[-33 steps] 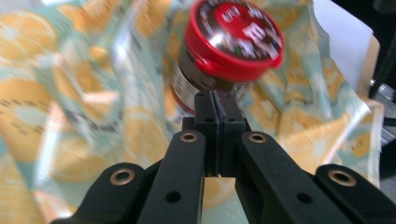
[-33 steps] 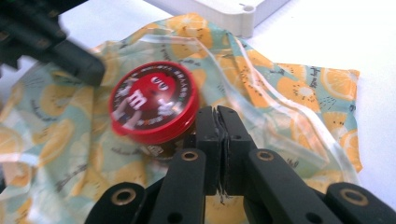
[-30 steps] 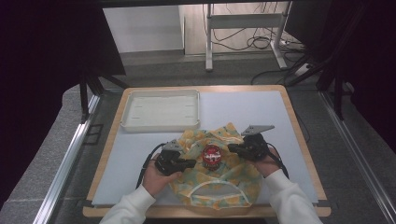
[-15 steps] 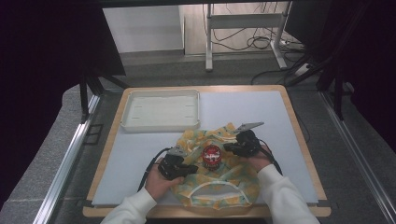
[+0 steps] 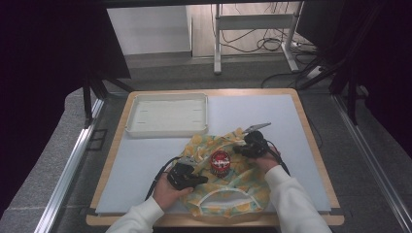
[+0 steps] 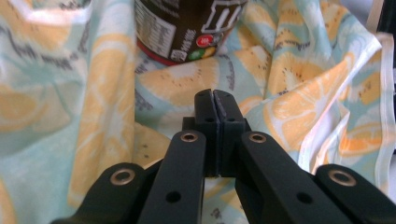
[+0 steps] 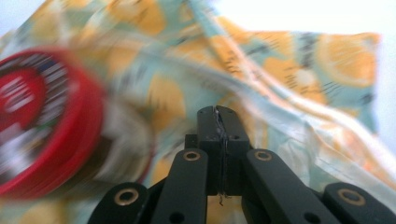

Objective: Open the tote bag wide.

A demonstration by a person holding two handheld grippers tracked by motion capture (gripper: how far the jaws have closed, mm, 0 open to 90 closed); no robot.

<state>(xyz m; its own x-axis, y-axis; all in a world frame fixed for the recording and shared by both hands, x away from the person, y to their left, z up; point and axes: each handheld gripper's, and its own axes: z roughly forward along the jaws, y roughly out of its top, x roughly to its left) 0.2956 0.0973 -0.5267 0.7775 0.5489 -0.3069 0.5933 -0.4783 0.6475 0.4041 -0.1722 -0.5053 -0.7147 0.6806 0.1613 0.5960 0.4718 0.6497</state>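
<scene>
A cloth [image 5: 228,196] printed with yellow citrus slices lies crumpled at the table's near middle. On it stands a dark jar with a red lid [image 5: 220,161]. My left gripper [image 5: 203,180] rests on the cloth just left of the jar, jaws shut. Its own view has the shut tips [image 6: 215,95] over the cloth [image 6: 303,107], with the jar's label [image 6: 187,28] close ahead. My right gripper [image 5: 238,149] sits right of the jar, jaws shut. Its own view is blurred: shut tips [image 7: 216,112], the red lid [image 7: 42,121] at left, a raised fold of cloth [image 7: 280,70] ahead.
An empty white tray [image 5: 132,116] stands at the far left of the pale blue mat [image 5: 272,111]. The wooden table edge [image 5: 316,145] runs along the right. Black cables trail from both grippers toward the person.
My right gripper has shifted a little to the left, closer to the jar. The left gripper has barely moved.
</scene>
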